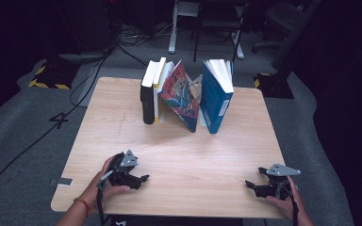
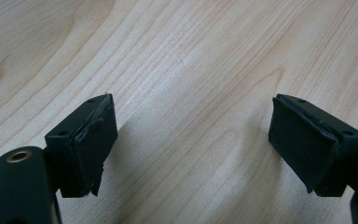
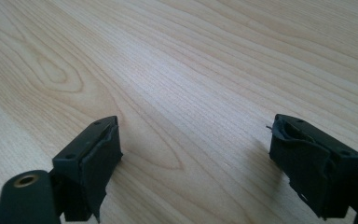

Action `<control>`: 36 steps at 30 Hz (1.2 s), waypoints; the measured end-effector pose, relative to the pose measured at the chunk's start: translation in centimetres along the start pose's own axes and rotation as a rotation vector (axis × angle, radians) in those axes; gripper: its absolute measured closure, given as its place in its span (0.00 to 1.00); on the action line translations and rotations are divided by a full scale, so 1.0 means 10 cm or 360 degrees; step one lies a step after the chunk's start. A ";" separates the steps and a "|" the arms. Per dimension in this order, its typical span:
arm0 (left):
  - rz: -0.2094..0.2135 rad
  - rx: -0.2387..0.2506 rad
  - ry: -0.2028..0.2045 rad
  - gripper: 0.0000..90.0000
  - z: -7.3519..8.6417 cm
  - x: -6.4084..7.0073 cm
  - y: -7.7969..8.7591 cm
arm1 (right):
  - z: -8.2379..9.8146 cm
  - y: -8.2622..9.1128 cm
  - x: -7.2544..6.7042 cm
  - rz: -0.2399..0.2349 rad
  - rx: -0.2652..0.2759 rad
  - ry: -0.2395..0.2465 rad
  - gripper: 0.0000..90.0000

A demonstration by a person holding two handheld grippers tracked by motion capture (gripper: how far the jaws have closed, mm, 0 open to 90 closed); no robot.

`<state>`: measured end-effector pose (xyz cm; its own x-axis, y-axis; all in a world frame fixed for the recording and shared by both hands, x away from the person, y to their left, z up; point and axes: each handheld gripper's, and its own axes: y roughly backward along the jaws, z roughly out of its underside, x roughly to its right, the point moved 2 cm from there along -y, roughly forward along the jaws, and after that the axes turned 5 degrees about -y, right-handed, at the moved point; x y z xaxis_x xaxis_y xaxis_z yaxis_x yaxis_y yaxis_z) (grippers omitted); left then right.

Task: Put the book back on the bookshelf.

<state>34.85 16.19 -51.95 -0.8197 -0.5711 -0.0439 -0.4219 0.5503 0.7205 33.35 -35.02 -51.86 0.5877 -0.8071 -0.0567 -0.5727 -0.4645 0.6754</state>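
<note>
Left gripper (image 1: 139, 180), right gripper (image 1: 252, 186), books (image 1: 186, 94) well beyond.

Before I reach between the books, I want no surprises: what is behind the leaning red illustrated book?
Behind the leaning red illustrated book, a pale bookend-like piece pokes out, beside the upright blue book. Its lower part is covered.

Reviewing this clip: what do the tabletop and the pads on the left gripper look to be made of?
Table: light wood or wood-look laminate, with grain lines and a knot pattern; smooth with a soft sheen. Solid or veneer cannot be told.
Pads of the left gripper: matte black, probably rubber or foam; edges look frayed and peeling.
</note>
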 end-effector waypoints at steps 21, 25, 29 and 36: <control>0.0000 0.0001 -0.0002 0.17 0.00 0.00 0.00 | -0.01 -0.01 0.00 0.0001 0.0002 0.0000 0.18; 0.0001 0.0001 -0.0003 0.17 0.00 0.00 0.00 | -0.01 -0.01 0.00 0.0001 0.0002 0.0000 0.18; -0.0001 0.0001 -0.0002 0.17 0.00 0.00 0.00 | -0.02 -0.02 0.01 -0.0003 0.0001 0.0004 0.18; -0.0001 -0.0005 -0.0002 0.17 -0.01 0.00 0.00 | -0.04 -0.04 0.02 -0.0011 -0.0003 0.0010 0.18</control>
<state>34.92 16.15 -51.93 -0.8200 -0.5705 -0.0450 -0.4212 0.5483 0.7225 33.86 -34.85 -51.85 0.5951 -0.8017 -0.0566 -0.5679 -0.4692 0.6763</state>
